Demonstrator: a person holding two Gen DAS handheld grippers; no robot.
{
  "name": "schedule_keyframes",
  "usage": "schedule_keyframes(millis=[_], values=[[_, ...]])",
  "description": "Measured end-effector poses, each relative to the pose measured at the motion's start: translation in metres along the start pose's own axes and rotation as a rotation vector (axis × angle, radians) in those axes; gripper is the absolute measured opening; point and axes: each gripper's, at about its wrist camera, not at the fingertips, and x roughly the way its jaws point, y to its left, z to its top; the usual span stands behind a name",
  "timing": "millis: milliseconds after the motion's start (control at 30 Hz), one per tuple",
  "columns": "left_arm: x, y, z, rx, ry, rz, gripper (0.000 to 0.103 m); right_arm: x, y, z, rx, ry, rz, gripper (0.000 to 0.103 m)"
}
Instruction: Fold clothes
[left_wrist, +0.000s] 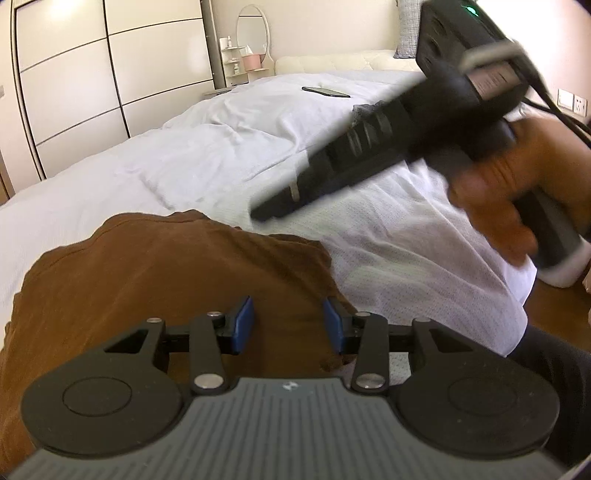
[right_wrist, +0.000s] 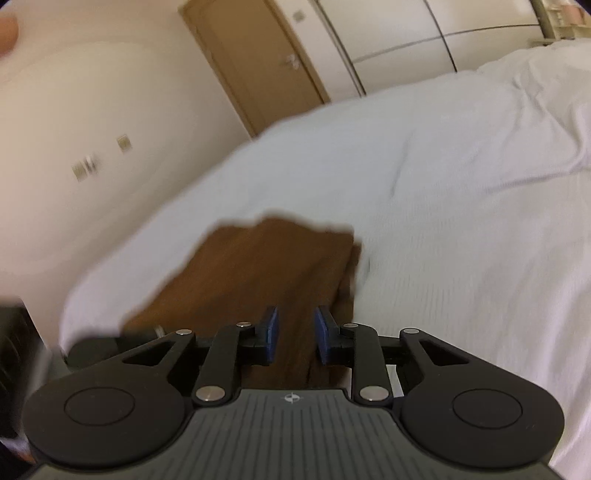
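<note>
A bed (left_wrist: 207, 155) with a white quilted cover carries a brown garment (left_wrist: 155, 280) near its near edge and a dark phone (left_wrist: 325, 91) farther back.

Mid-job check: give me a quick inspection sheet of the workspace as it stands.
Surface: bed with white duvet, rumpled.
Job's things: brown garment lying on the near edge.
Clutter: dark phone far up the bed.
Grippers: left tool open over the garment, holding nothing; right tool open, holding nothing.
Cables: black cable trailing from the right tool's body.
Surroundings: wardrobe, oval mirror, door.
</note>
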Motion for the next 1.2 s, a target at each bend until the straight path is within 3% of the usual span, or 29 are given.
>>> schedule_keyframes(millis=[67, 100, 133, 267, 433, 467, 567, 700, 800, 933, 1100, 1200], values=[[-0.001, -0.002, 0.001, 0.01, -0.002, 0.002, 0.037, 0.007, 0.001, -0.008, 0.014, 0.025, -0.022, 0.029], [0.0, -0.003, 0.0, 0.013, -0.001, 0.0, 0.037, 0.01, 0.0, -0.012, 0.026, 0.035, -0.03, 0.025], [0.0, -0.003, 0.0, 0.016, -0.001, -0.002, 0.037, 0.011, 0.0, -0.013, 0.04, 0.039, -0.037, 0.006], [-0.003, 0.0, -0.002, 0.012, -0.025, -0.011, 0.037, -0.003, -0.004, -0.01, 0.057, -0.009, -0.064, 0.004], [0.004, -0.003, -0.003, 0.019, -0.002, -0.025, 0.038, -0.001, -0.012, -0.022, 0.083, -0.007, -0.101, 0.002], [0.005, -0.003, -0.003, 0.02, 0.001, -0.027, 0.038, -0.002, -0.012, -0.023, 0.091, -0.011, -0.105, 0.004], [-0.003, -0.002, -0.002, 0.011, -0.016, -0.028, 0.039, -0.011, -0.004, -0.018, 0.071, -0.056, -0.133, 0.027], [-0.006, -0.002, -0.003, 0.002, -0.022, -0.026, 0.041, -0.01, 0.002, -0.004, 0.044, -0.091, -0.111, 0.027], [-0.006, -0.002, -0.004, -0.004, -0.023, -0.025, 0.041, 0.01, 0.009, 0.004, -0.017, -0.051, -0.102, 0.027], [-0.008, -0.001, -0.005, -0.015, -0.028, -0.019, 0.04, 0.039, 0.005, 0.007, -0.181, 0.005, -0.228, 0.021], [-0.052, 0.029, -0.002, -0.094, -0.122, 0.056, 0.041, 0.015, 0.001, 0.016, -0.173, -0.066, -0.3, 0.025], [-0.068, 0.055, -0.014, -0.131, -0.09, 0.163, 0.041, -0.011, 0.015, 0.012, -0.165, -0.109, -0.257, 0.025]])
